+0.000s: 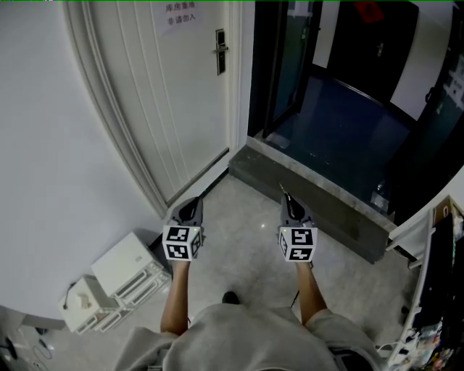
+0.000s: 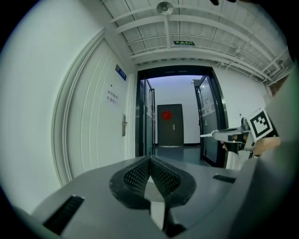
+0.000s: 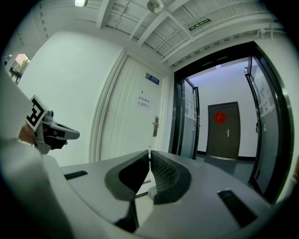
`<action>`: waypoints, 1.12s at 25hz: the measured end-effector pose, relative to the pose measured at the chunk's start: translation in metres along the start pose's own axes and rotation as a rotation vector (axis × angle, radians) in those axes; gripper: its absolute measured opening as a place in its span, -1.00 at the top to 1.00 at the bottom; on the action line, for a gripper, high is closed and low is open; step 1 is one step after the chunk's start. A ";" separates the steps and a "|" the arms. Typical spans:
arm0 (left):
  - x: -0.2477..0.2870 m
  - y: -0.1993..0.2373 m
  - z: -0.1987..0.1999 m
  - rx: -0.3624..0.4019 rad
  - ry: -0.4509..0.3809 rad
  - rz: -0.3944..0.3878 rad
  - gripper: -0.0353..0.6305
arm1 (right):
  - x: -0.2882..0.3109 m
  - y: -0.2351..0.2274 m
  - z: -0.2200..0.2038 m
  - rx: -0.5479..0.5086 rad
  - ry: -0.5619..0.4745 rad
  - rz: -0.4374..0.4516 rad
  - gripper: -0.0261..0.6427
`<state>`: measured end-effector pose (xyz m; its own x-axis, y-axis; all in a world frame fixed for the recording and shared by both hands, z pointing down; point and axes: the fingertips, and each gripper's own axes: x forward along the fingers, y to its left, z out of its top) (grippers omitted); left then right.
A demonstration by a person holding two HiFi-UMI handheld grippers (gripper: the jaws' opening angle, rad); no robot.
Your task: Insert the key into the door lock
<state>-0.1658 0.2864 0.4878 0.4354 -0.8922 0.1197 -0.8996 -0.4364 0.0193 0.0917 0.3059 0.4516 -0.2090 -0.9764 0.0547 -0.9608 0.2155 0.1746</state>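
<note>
The white door (image 1: 167, 94) stands shut on the left, and its metal lock plate with a handle (image 1: 220, 51) is far ahead of both grippers. The same lock (image 2: 124, 125) shows in the left gripper view and, as the lock (image 3: 155, 126), in the right gripper view. My right gripper (image 1: 288, 202) is shut on a thin silver key (image 3: 149, 151), whose blade sticks forward past the tips as the key (image 1: 283, 190). My left gripper (image 1: 194, 203) is shut and holds nothing, its pads meeting at the left gripper's tip (image 2: 149, 159). Both point level toward the doorway.
A grey stone threshold step (image 1: 319, 203) runs across in front of the open dark doorway. White boxes (image 1: 123, 279) sit on the floor at lower left. A dark door with a red ornament (image 2: 170, 125) closes the corridor's far end. A paper notice (image 1: 179, 16) hangs on the white door.
</note>
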 end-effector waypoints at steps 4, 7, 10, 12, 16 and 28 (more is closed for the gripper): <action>0.032 0.026 0.004 0.006 -0.007 -0.003 0.84 | 0.041 0.002 -0.001 0.001 -0.003 0.001 0.83; 0.053 0.039 0.003 0.007 0.001 -0.007 0.84 | 0.065 -0.001 -0.005 0.008 0.004 -0.003 0.83; 0.071 0.049 -0.001 0.004 0.013 -0.008 0.84 | 0.085 -0.003 -0.010 0.009 0.013 -0.001 0.83; 0.083 0.054 -0.007 0.004 0.023 -0.011 0.84 | 0.097 -0.005 -0.016 0.012 0.019 -0.002 0.83; 0.111 0.060 -0.015 0.004 0.039 -0.020 0.84 | 0.121 -0.014 -0.026 0.024 0.029 -0.006 0.83; 0.255 0.097 -0.004 0.004 0.055 0.007 0.84 | 0.265 -0.071 -0.034 0.028 0.029 0.029 0.83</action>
<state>-0.1420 0.0166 0.5238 0.4268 -0.8874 0.1744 -0.9022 -0.4311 0.0144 0.1111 0.0319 0.4872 -0.2322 -0.9687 0.0878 -0.9592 0.2430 0.1445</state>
